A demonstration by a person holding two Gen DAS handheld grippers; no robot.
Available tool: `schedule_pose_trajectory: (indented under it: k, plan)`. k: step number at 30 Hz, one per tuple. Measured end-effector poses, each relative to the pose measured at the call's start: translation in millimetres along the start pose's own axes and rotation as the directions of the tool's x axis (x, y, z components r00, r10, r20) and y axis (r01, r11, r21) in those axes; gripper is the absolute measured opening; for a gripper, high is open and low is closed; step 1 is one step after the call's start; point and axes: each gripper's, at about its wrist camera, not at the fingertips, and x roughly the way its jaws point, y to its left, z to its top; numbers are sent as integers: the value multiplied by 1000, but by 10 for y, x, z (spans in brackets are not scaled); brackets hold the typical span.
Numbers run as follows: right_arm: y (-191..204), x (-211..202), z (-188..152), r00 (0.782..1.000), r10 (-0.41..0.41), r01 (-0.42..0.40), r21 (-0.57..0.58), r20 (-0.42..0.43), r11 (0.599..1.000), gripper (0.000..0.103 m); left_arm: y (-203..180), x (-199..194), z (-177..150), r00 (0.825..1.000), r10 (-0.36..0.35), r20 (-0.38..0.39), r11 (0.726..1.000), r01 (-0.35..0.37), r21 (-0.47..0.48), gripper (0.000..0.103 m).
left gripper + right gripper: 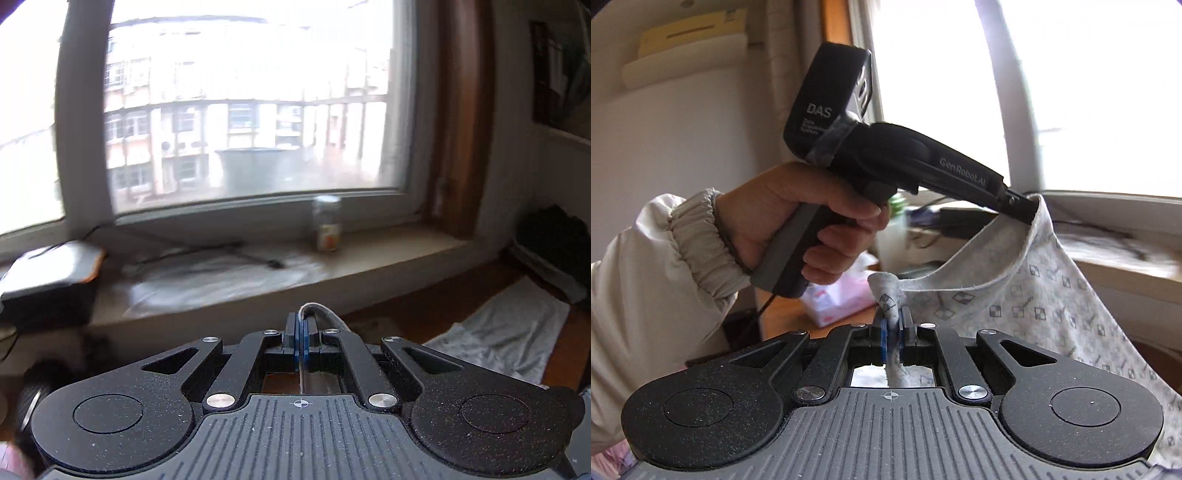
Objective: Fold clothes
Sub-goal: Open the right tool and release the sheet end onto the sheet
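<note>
A pale grey garment (1027, 291) printed with small squares hangs in the air between both grippers. My right gripper (893, 321) is shut on a bunched corner of its neckline, which pokes up between the blue pads. In the right wrist view a hand in a cream sleeve holds my left gripper (1025, 210), shut on the other end of the neckline, higher up. In the left wrist view my left gripper (301, 332) pinches a thin cloth edge of the garment (321, 314), facing the window.
A window sill (369, 258) carries a small jar (327, 225), a dark box (51, 284) and a cable. A light towel (506, 325) lies on the wooden surface at lower right. A pink tissue pack (838, 295) sits on a table behind the hand.
</note>
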Motion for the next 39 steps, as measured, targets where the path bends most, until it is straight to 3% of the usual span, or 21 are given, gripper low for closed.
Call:
schedule_pose_trajectory:
  k: [6,10,11,12,14,18,23,27,30,35,37,39]
  plan:
    - [249,581,-49,997,36,-38,-24,-69,999,7,626,-134,-306,999,47,-18,994,-48,-99,2]
    - [275,919,-224,988,24,-26,-12,-155,1000,11,946,-43,-626,993,70,-91,984,-83,-154,3]
    - [269,951,-264,984,26,-28,-9,-174,1000,14,1013,7,-725,990,81,-111,980,-100,-174,9]
    - [259,961,-306,982,30,-32,-7,-187,999,16,1076,46,-822,987,100,-130,975,-123,-185,22]
    - [220,906,-345,980,30,-31,-6,-195,999,29,1196,101,-997,976,141,-164,964,-173,-201,33]
    - [40,739,-285,983,-20,18,-8,-184,1000,31,1255,85,-1157,964,202,-175,950,-236,-203,63]
    - [-190,573,-362,966,-92,89,-22,-241,996,35,1125,8,-1063,951,277,-136,938,-299,-178,77]
    - [-236,648,-519,948,-88,85,-22,-305,996,35,1055,-11,-948,932,339,-127,922,-356,-151,81]
    - [-177,684,-634,938,-70,62,-33,-338,998,35,1089,46,-955,916,360,-178,920,-380,-94,87]
    - [-132,592,-655,940,-55,46,-33,-337,998,36,1274,54,-1092,885,389,-256,911,-411,-40,88]
    - [-123,538,-627,943,-64,53,-41,-326,998,36,1359,-48,-1109,890,389,-237,905,-417,-81,88]
    - [-125,428,-604,948,-79,64,-59,-310,996,37,1365,-157,-1073,909,366,-200,909,-395,-132,88]
